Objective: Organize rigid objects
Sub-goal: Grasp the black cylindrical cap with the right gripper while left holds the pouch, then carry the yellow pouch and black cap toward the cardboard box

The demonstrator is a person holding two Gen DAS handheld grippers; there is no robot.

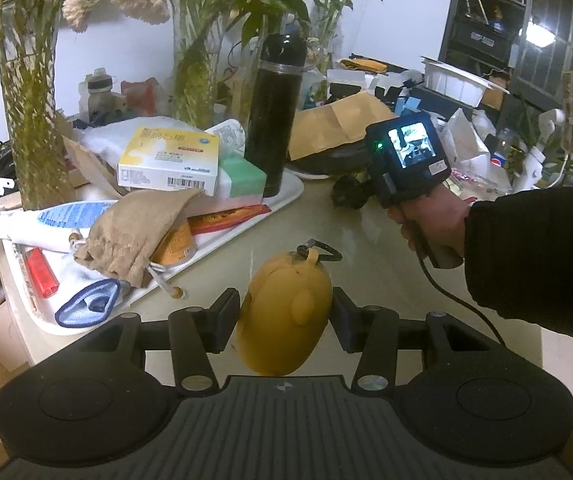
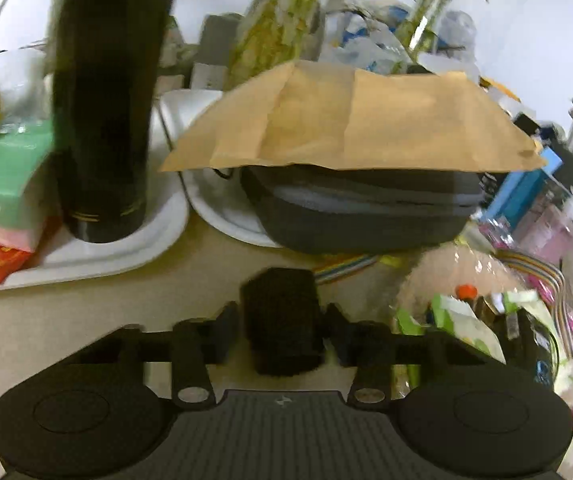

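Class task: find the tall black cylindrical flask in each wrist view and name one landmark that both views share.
Left wrist view: tall black cylindrical flask stands upper centre, at the white tray's far corner.
Right wrist view: flask fills the upper left, on the tray.
Shared landmark: brown paper envelope.

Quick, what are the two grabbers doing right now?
Left gripper: closed on the yellow chick-shaped toy.
Right gripper: a small black object sits between its jaws; the picture is too blurry to tell whether it is gripped.
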